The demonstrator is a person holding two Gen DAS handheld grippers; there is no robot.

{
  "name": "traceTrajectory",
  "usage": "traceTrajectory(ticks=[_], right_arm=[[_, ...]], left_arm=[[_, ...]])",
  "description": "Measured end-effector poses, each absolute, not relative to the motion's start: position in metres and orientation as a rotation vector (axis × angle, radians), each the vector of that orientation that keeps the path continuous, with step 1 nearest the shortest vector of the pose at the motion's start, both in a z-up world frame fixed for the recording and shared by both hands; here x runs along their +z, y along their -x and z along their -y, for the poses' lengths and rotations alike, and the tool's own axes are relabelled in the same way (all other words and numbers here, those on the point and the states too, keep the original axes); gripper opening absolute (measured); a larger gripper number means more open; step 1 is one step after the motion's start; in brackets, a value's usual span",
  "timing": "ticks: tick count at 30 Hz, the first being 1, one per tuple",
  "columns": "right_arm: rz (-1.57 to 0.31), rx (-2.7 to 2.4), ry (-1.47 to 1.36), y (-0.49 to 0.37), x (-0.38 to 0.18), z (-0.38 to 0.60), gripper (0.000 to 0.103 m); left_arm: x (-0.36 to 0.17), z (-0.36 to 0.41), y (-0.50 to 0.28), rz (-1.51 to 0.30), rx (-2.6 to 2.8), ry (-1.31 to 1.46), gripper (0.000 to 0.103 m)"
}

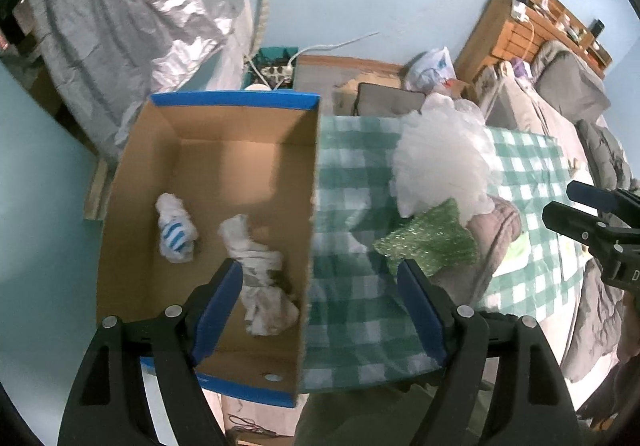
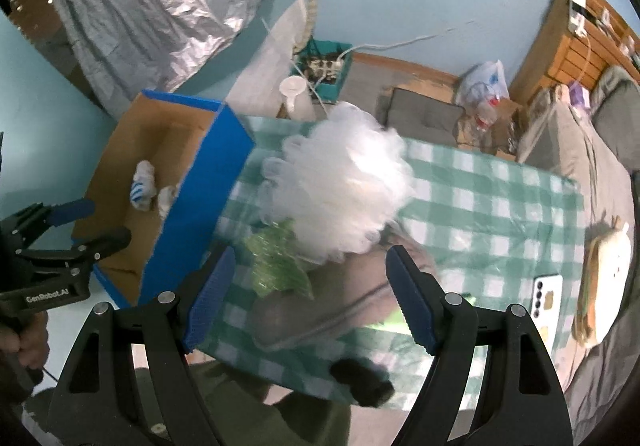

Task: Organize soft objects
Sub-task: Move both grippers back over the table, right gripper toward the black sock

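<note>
A blue-edged cardboard box (image 1: 236, 100) (image 2: 200, 182) stands at the left end of the green-checked table (image 1: 352, 322) (image 2: 496, 206). Inside lie a blue-striped rolled sock (image 1: 176, 236) (image 2: 142, 188) and a crumpled white cloth (image 1: 262, 286) (image 2: 168, 198). On the table beside the box sit a white mesh pouf (image 1: 440, 158) (image 2: 340, 186), a sparkly green sponge (image 1: 428, 242) (image 2: 280, 262) and a grey-brown slipper (image 1: 488, 246) (image 2: 320, 306). My left gripper (image 1: 320, 286) (image 2: 92, 222) hangs open over the box's right wall. My right gripper (image 2: 308, 286) (image 1: 560, 202) is open above the slipper and sponge.
A black object (image 2: 362, 378) lies at the table's near edge. A phone (image 2: 546, 296) and a cream plush item (image 2: 608, 274) rest at the right end. Beyond the table are a silver cover (image 1: 132, 14), a power strip (image 1: 276, 72), cushions and a wooden shelf (image 1: 532, 22).
</note>
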State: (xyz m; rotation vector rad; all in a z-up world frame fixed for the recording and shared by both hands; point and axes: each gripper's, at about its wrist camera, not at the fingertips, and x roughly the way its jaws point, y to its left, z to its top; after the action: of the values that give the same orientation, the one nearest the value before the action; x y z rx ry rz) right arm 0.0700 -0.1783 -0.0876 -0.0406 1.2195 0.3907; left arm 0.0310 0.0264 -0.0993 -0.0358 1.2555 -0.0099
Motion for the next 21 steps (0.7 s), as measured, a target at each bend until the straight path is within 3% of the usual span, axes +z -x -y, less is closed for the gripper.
traceTrajectory(ticks=[21], right_arm=[[-1.262, 0.289, -0.037, -0.039, -0.111, 0.249, 0.078]], left_arm=[[-0.122, 0.036, -0.032, -1.327, -0.12, -0.055, 0.082]])
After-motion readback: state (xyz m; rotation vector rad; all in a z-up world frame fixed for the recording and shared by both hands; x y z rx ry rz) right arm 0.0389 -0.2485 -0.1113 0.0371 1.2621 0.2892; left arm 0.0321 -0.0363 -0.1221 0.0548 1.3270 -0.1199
